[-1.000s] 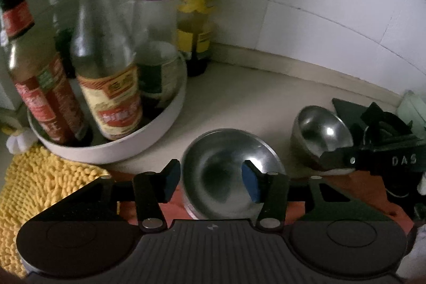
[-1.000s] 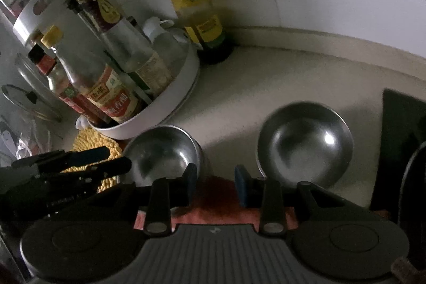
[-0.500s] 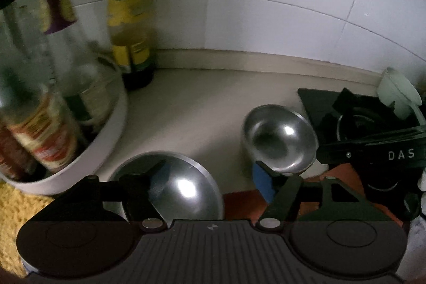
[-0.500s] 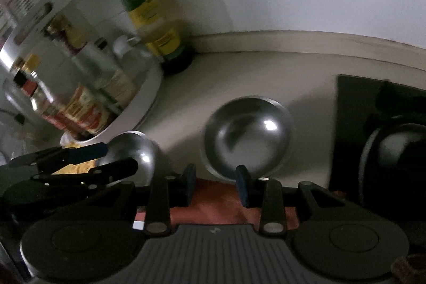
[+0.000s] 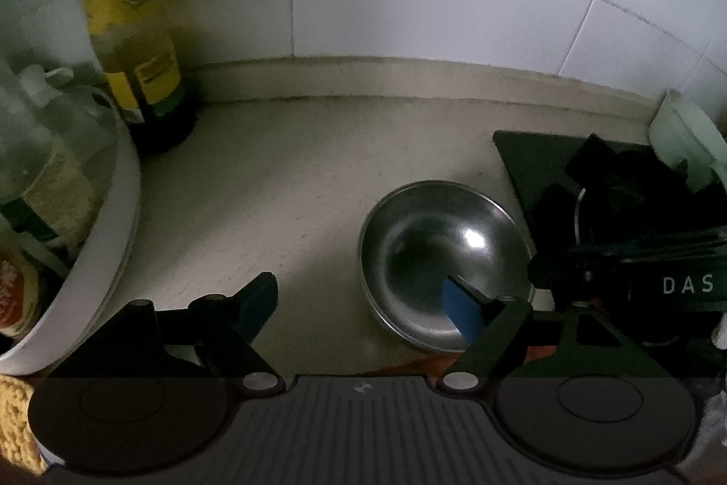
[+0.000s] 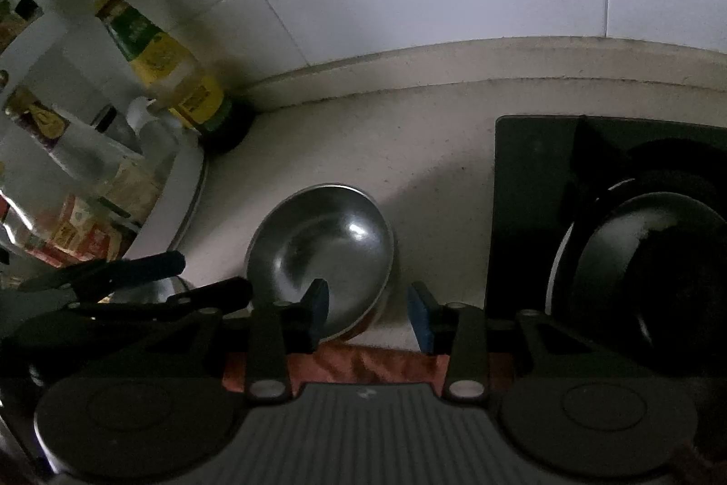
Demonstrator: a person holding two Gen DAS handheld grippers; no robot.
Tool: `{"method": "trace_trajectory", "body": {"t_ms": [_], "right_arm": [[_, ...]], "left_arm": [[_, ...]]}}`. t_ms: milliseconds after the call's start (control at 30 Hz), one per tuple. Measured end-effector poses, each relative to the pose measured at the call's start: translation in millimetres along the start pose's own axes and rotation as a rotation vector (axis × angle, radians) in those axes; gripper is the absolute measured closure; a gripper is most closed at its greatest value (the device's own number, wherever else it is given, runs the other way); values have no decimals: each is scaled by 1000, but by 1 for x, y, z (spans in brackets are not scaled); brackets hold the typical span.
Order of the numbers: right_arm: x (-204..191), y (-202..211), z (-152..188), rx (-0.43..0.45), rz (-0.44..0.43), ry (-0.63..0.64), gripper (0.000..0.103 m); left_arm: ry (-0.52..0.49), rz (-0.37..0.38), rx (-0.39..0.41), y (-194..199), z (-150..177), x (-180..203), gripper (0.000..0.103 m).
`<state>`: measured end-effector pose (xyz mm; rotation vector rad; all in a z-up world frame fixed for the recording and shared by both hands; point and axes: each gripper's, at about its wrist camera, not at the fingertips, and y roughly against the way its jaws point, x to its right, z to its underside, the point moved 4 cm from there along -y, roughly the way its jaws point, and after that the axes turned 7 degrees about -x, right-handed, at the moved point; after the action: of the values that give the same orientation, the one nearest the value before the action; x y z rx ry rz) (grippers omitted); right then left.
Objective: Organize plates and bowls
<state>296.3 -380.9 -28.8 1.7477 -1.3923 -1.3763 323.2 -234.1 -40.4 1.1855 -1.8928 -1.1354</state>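
One steel bowl [image 5: 438,257] sits upright, mouth up, on counter [image 5: 281,185].

Bare counter [image 5: 281,185] lies between the bottle tray [image 5: 113,221] and the stove [image 5: 545,162]; a bowl [image 5: 436,257] sits by the stove

One steel bowl [image 5: 436,257] sat upright and empty on the pale counter [image 5: 281,203], shiny inside, with a bright glint on its inner wall. It lay just beside the black stove [image 5: 545,162], well apart from the white bottle rack [image 5: 113,221]. A second steel bowl's rim [image 6: 159,292] showed partly hidden, left of the first.
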Motion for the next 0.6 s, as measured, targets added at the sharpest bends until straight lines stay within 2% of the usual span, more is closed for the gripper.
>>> {"method": "trace_trajectory", "body": {"t_ms": [333,600], "right_arm": [[7,-30,-17,-58,-4,22,64],[9,-43,-16,-92,-4,46,64]], "left_arm": [[-39,-40,-45,-34,-12,6,18],[-73,-56,-53,-48,-12,13,22]]}}
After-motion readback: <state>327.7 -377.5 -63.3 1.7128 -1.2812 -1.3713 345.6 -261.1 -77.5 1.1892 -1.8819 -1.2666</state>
